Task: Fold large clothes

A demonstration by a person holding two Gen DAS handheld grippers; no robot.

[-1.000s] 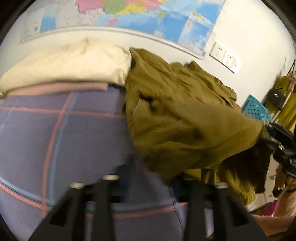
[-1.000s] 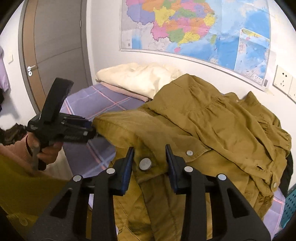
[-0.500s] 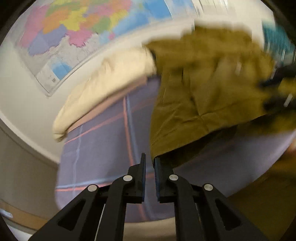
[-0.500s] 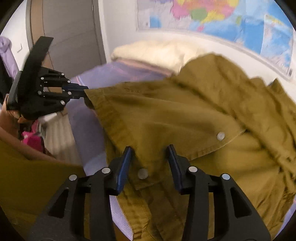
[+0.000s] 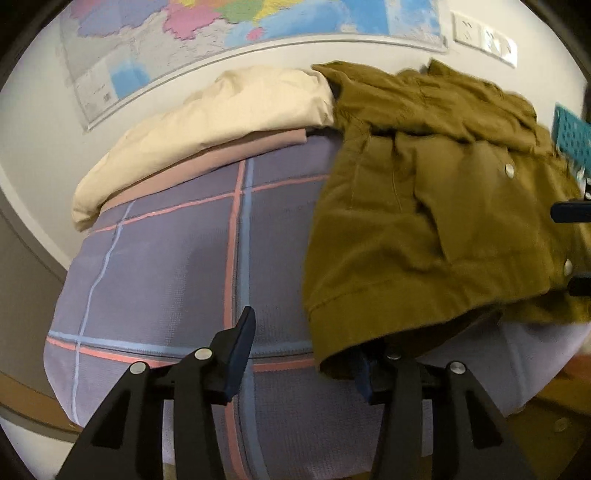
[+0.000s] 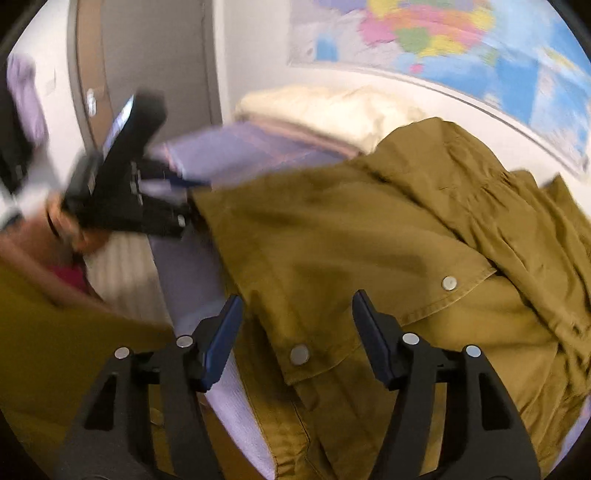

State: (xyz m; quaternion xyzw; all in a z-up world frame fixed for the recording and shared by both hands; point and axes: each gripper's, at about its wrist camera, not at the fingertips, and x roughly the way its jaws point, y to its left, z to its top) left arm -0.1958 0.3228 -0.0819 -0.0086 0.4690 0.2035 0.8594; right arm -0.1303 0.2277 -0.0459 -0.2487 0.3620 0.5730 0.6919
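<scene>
Olive-green jacket [image 5: 424, 206] is lying spread and rumpled across the right part of the bed [image 5: 177, 266], its upper edge touching the cream pillow [image 5: 221, 114] that is resting against the wall. Beneath it, the bed's purple cover with pink and blue stripes is showing bare on the left side. Above the pillow, a coloured map [image 5: 236, 33] is hanging on the wall, and white wall sockets [image 5: 484, 37] are sitting to its right. In the right wrist view a grey door [image 6: 147, 62] is standing behind the bed's far corner.

Left gripper [image 5: 303, 347] is hovering at the jacket's near corner; its jaws have just been opening, the hem is draping over the right finger, and the pads are not pressing on the cloth. Right gripper [image 6: 297, 336] is standing over the jacket's front edge; its jaws have just been opening too, with a metal snap button [image 6: 299, 354] and the fabric edge lying loose between them, touched by neither pad.
</scene>
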